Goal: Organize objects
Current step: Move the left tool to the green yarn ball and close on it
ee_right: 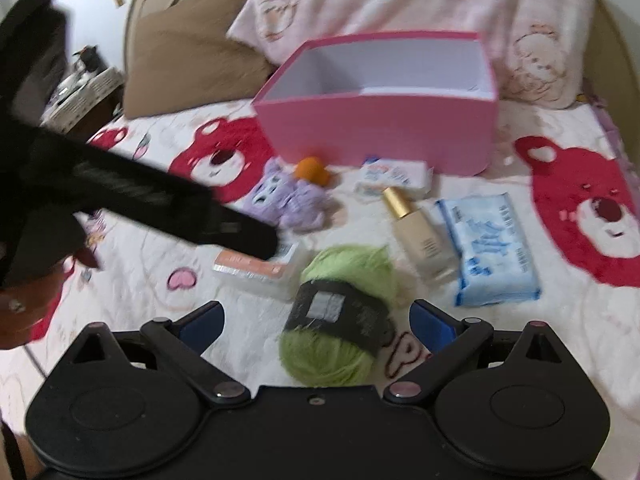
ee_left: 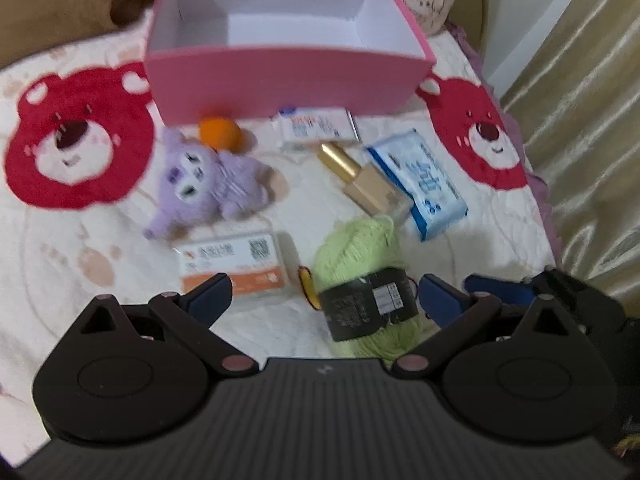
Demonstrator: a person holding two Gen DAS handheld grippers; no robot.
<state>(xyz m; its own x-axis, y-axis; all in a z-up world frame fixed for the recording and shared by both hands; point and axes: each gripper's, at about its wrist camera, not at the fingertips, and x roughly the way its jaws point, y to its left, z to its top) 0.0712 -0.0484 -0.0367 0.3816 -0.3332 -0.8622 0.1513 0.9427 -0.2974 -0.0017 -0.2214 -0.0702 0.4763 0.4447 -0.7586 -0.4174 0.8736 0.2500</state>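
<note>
Ahead-left of the spread left hand-held gripper [ee_left: 326, 292], its finger hid part of the orange-labelled packet [ee_left: 232, 270]. Green yarn [ee_right: 340, 312] lay between the parted right hand-held gripper [ee_right: 316, 322] fingers, untouched. Labels were blurred.

Fuzzy green yarn [ee_right: 340, 320], matt pink cardboard box [ee_left: 280, 76], glossy plastic wipes pack [ee_right: 488, 248]

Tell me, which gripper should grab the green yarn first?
Probably the right gripper: its open jaws already frame the yarn. The left gripper is open too, but the yarn sits off toward its right finger.
</note>
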